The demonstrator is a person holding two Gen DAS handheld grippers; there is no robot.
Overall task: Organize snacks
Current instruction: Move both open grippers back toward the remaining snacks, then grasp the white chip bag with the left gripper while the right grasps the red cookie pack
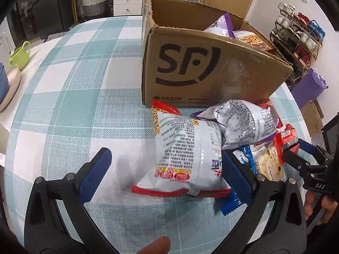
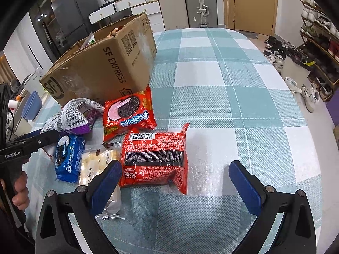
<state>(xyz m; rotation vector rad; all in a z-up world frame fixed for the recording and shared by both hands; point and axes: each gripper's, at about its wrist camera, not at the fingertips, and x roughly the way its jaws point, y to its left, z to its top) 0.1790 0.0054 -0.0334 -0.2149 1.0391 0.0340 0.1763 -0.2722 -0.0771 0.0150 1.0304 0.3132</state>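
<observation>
Left wrist view: left gripper (image 1: 164,169) jaws spread wide, right pad against white snack bag (image 1: 186,154), nothing clamped. Silver bag (image 1: 241,124) just beyond, cardboard box (image 1: 203,69) at far side of desk (image 1: 80,84). Right gripper (image 2: 173,182) jaws wide open, empty, red wafer pack (image 2: 156,158) between them near left pad.
</observation>
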